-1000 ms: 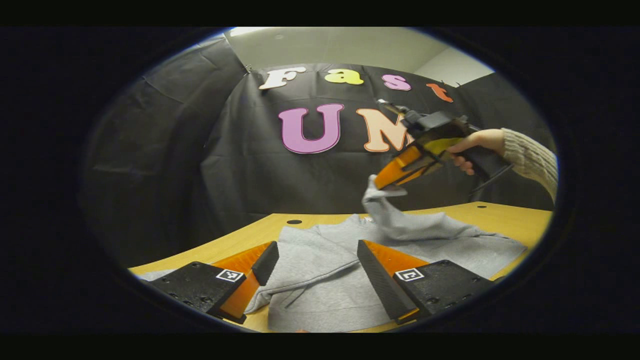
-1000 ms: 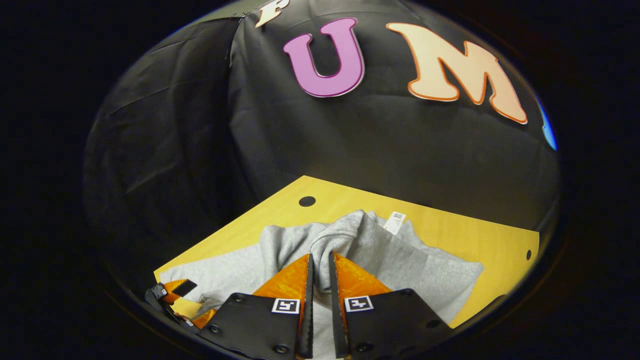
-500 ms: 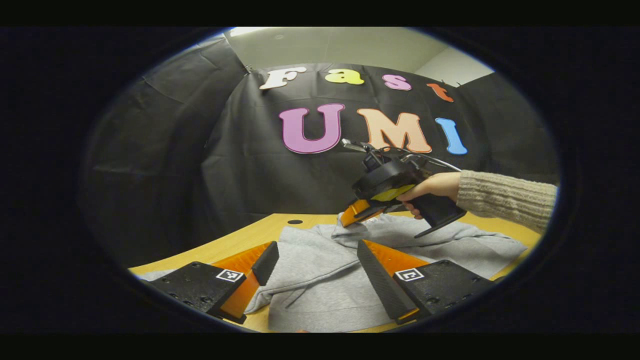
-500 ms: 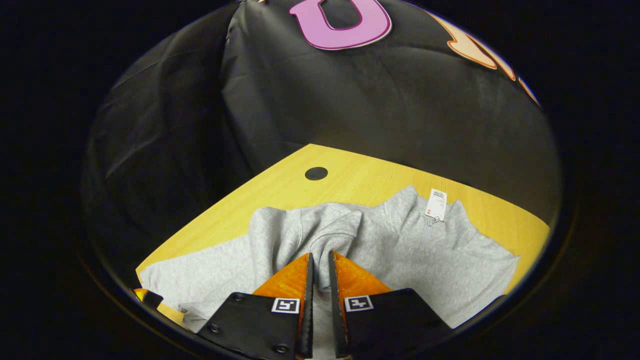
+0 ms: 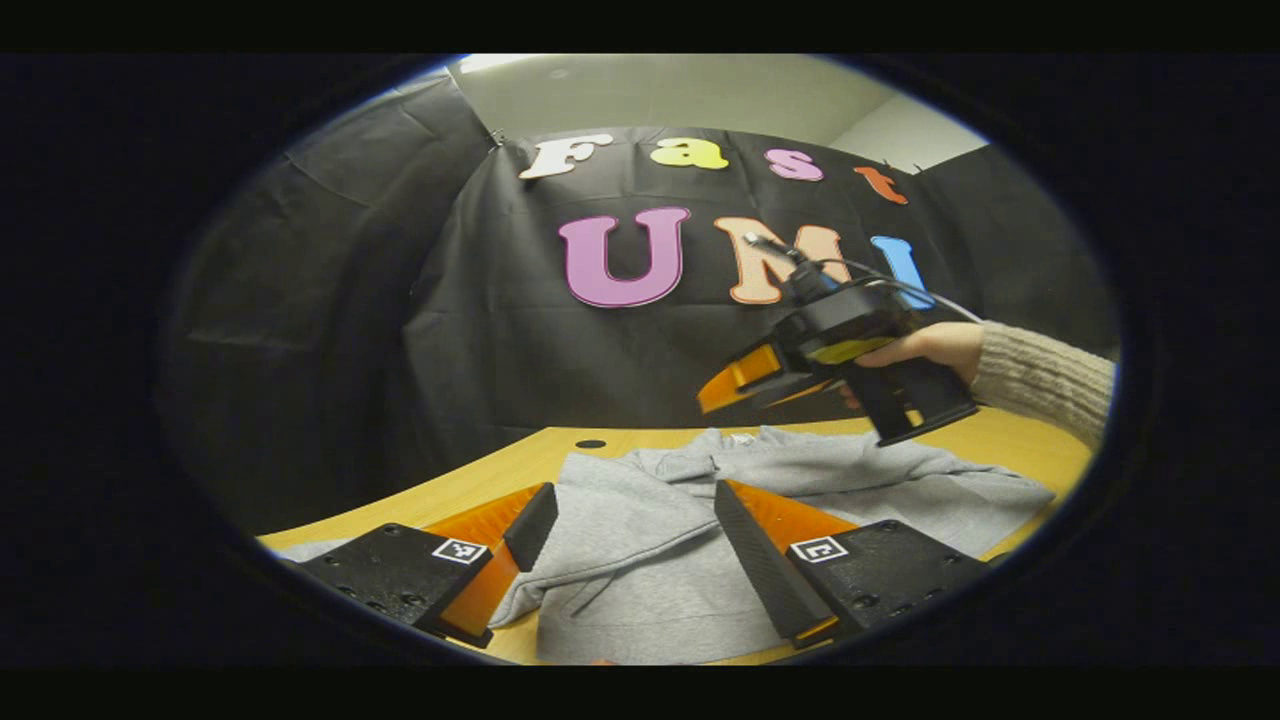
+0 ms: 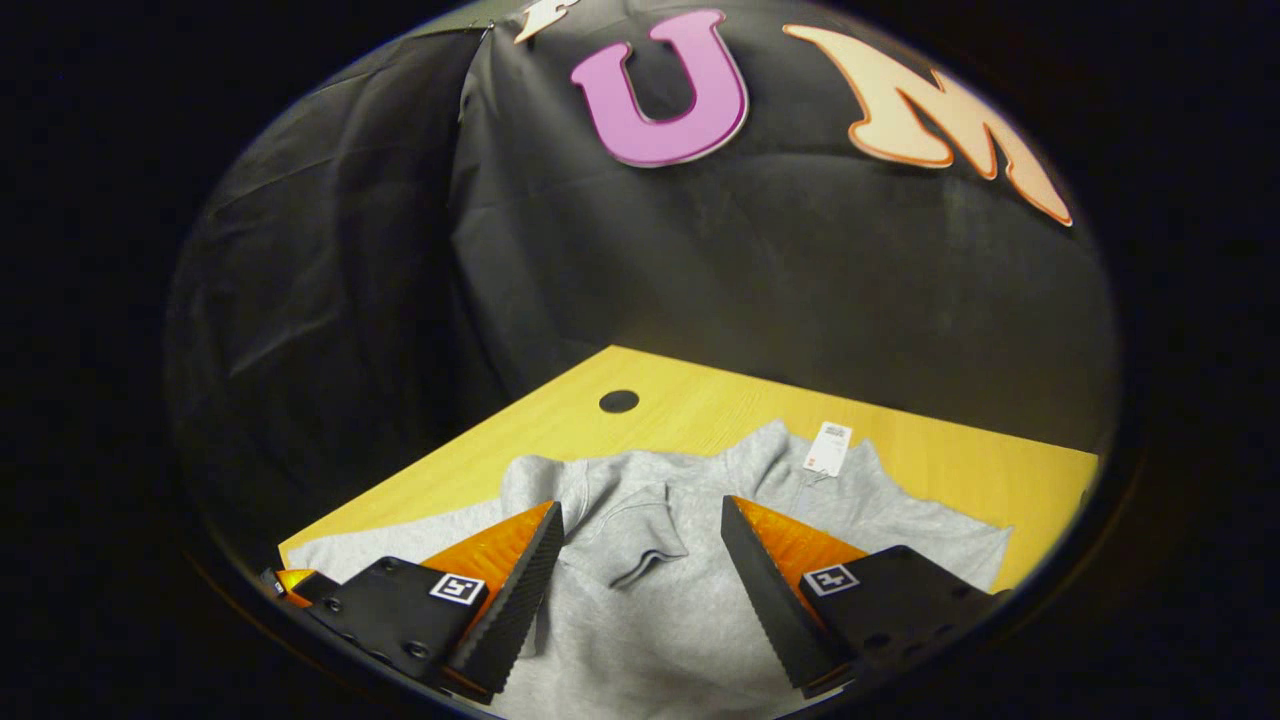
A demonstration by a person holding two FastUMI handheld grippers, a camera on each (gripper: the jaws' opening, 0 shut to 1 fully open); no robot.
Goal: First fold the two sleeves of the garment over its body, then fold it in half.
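Now I see the soft grey fleece sweatshirt [image 6: 700, 600] lying flat on the yellow wooden bench [image 6: 700, 405], one sleeve cuff [image 6: 645, 545] folded onto its body. My right claw [image 6: 640, 575] hovers above it, fingers spread wide, holding nothing. My left claw [image 5: 625, 545] gapes open too, low over the sweatshirt's near edge.

My left hand-held gripper [image 5: 625, 540] hangs open over the grey garment [image 5: 690, 560] on the table [image 5: 1010, 440]. Far right, my right hand-held gripper [image 5: 735, 385] hovers above the folded sleeve [image 5: 690, 467], holding nothing.
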